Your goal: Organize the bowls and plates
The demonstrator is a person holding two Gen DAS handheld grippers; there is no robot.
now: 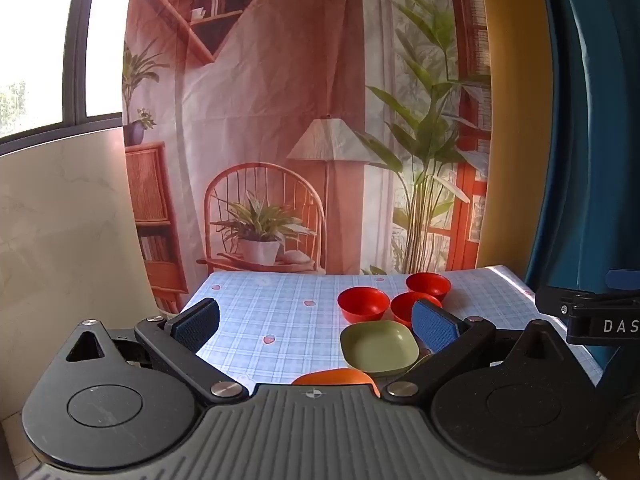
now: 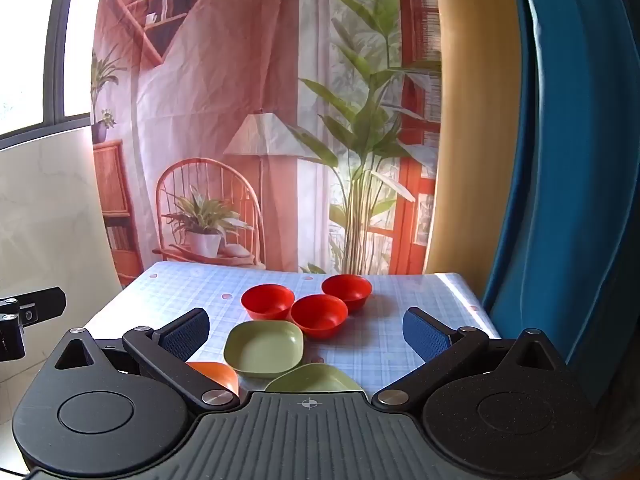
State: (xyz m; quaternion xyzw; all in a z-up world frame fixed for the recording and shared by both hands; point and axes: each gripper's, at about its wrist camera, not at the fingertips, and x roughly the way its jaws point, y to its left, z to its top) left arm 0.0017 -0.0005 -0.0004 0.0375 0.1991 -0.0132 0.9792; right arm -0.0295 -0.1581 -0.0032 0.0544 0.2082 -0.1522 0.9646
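Three red bowls stand close together on the checked tablecloth: a left one (image 2: 267, 301), a middle one (image 2: 319, 315) and a far one (image 2: 347, 291). In front of them lies a square green plate (image 2: 263, 348), with a second green plate (image 2: 314, 379) and an orange plate (image 2: 216, 374) nearer, both partly hidden by the gripper body. My right gripper (image 2: 306, 334) hovers open above the near plates, nothing between its fingers. My left gripper (image 1: 316, 326) also stands open and holds nothing, left of the green plate (image 1: 378, 346) and the red bowls (image 1: 363, 303).
The table (image 2: 400, 344) ends at a printed fabric backdrop (image 2: 260, 120) behind. A blue curtain (image 2: 580, 200) hangs at the right, a window and pale wall at the left. The other gripper's black body shows at the right edge (image 1: 600, 320) of the left wrist view.
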